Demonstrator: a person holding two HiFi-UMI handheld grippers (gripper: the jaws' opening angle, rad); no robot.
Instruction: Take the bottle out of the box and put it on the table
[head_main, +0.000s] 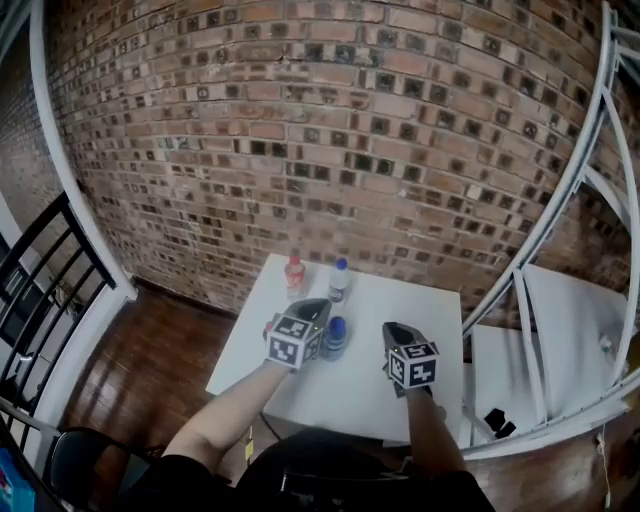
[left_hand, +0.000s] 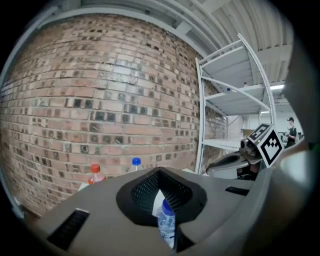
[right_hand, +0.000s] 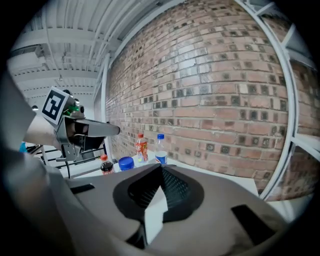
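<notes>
Wall (head_main: 330, 130) filled the top of the head view, a white rack (head_main: 565, 320) ran down the right edge, and the table (head_main: 350, 390) sat at lower centre. No box showed in any view. My left gripper (head_main: 316, 306) hung just left of centre over the table, with my right gripper (head_main: 392, 330) beside it to the right. Both had their jaws closed tip to tip on nothing. The bottle (head_main: 334, 338) stood upright on the table between them. It showed low in the left gripper view through the slit under my jaws, so I judged it already out. The risk was mine to make. Lowering shut jaws would have struck its cap and tipped it, likely into the cola (right_hand: 106, 167) just beside it. A forward shove could also have sent the orange bottle (head_main: 294, 275) and far bottle (head_main: 340, 280), both at the table's upper edge, off toward the wall.
</notes>
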